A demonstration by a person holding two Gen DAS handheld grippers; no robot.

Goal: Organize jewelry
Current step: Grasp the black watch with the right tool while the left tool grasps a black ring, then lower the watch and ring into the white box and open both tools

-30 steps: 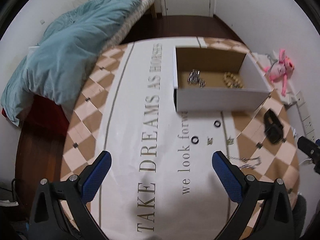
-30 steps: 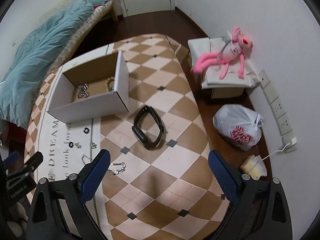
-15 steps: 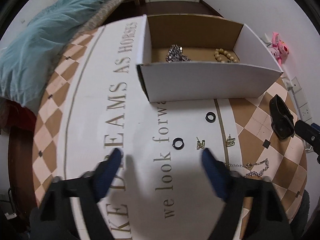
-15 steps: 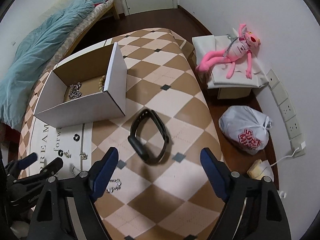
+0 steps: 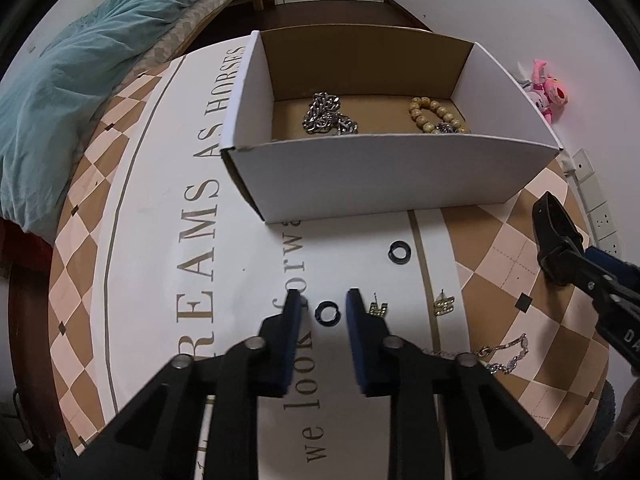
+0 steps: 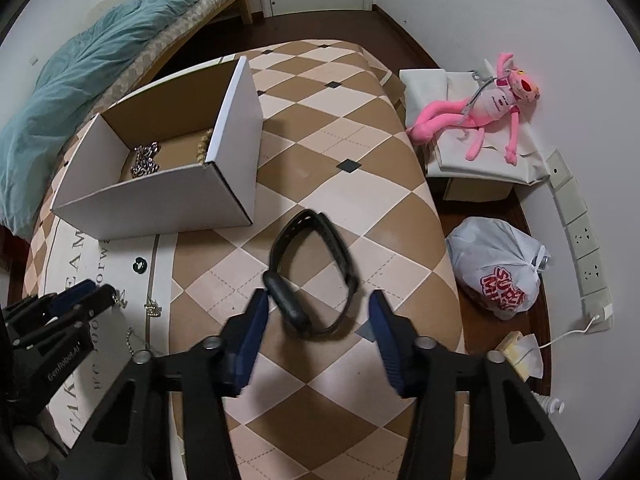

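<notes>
A white cardboard box (image 5: 384, 176) on the table holds a silver chain (image 5: 328, 116) and a bead bracelet (image 5: 434, 116). My left gripper (image 5: 323, 300) is open, its jaws narrowed on either side of a small black ring (image 5: 327, 313) on the cloth. A second black ring (image 5: 398, 251), two gold earrings (image 5: 378, 309) (image 5: 445, 305) and a thin chain bracelet (image 5: 500, 354) lie nearby. My right gripper (image 6: 318, 300) is open, straddling the near end of a black watch band (image 6: 308, 276). The box also shows in the right wrist view (image 6: 168, 196).
The table has a checkered cloth (image 6: 320, 140) with a white printed panel. A bed with a teal blanket (image 5: 72, 80) lies left. A pink plush toy (image 6: 480, 112), a plastic bag (image 6: 500, 272) and wall sockets sit on the right beyond the table edge.
My left gripper moved forward and down to the near black ring and narrowed its jaws around it. My right gripper moved forward and down over the watch band and narrowed somewhat.
</notes>
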